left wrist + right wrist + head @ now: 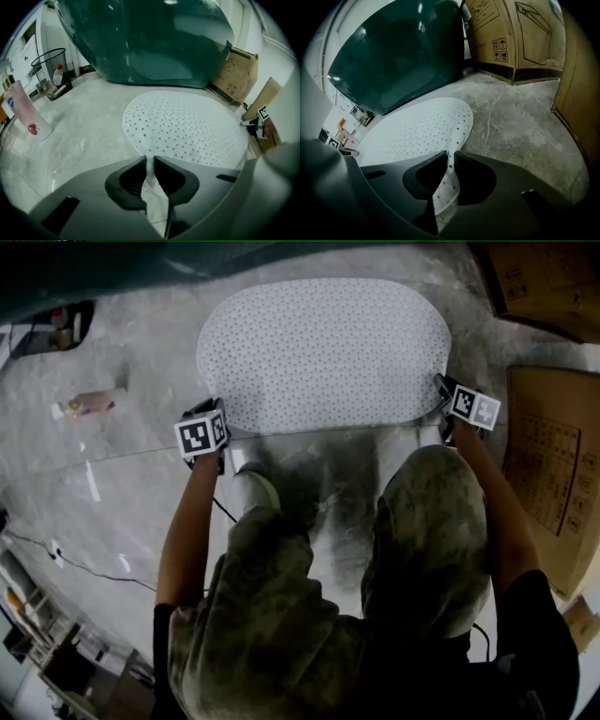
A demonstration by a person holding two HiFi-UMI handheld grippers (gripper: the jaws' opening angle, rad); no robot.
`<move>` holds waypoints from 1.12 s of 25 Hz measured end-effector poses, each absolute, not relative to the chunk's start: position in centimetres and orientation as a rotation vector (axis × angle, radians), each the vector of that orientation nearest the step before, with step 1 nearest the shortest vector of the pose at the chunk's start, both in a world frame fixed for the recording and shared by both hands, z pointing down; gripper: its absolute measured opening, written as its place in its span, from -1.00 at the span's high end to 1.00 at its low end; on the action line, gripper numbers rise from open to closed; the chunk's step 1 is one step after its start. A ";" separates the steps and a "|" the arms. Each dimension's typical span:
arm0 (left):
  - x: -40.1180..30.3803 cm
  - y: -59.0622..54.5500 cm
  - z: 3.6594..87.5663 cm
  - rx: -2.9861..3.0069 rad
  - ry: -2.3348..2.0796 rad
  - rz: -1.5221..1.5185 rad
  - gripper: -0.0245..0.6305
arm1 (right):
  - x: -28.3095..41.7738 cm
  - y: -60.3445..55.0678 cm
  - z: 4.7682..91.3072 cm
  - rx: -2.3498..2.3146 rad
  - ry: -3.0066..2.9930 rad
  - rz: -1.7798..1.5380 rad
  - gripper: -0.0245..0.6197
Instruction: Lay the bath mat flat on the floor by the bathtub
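Observation:
A white oval bath mat [323,352] with small dark dots lies spread on the concrete floor, just in front of the dark green bathtub [150,42]. My left gripper [208,439] is at the mat's near left edge and is shut on that edge, which runs pinched between the jaws [150,161]. My right gripper [455,404] is at the near right edge and is shut on the mat [451,157] there too. The bathtub [393,56] rises behind the mat [417,126] in both gripper views.
Cardboard boxes [553,474] stand to the right of the mat, with more boxes [511,37] at the far right. A pink-and-white bottle [89,404] lies on the floor at the left. A wire bin [51,63] stands by the far wall. The person's knees [431,521] are over the floor behind the mat.

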State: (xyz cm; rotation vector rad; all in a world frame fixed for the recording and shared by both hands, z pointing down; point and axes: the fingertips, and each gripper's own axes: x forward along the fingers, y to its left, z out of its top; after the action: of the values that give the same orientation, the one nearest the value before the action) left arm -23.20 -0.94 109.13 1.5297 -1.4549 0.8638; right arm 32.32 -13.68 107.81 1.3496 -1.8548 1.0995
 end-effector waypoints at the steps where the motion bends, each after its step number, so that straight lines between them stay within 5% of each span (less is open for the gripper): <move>1: -23.1 -0.7 109.2 1.532 -1.454 0.871 0.72 | 32.4 -13.7 107.9 1.362 -1.846 1.108 0.70; 24: -24.7 -0.6 108.8 1.538 -1.570 0.827 0.45 | 30.5 -13.1 105.1 1.264 -2.078 0.989 0.56; 28: -24.7 -0.7 107.4 1.613 -1.670 0.897 0.45 | 29.8 -13.4 104.2 1.228 -2.154 0.912 0.39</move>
State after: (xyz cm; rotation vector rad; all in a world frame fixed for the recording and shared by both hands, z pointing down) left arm -24.71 -0.71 107.41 1.6127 -1.6700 0.8969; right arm 29.78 -13.37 104.19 1.2279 -2.1540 0.9117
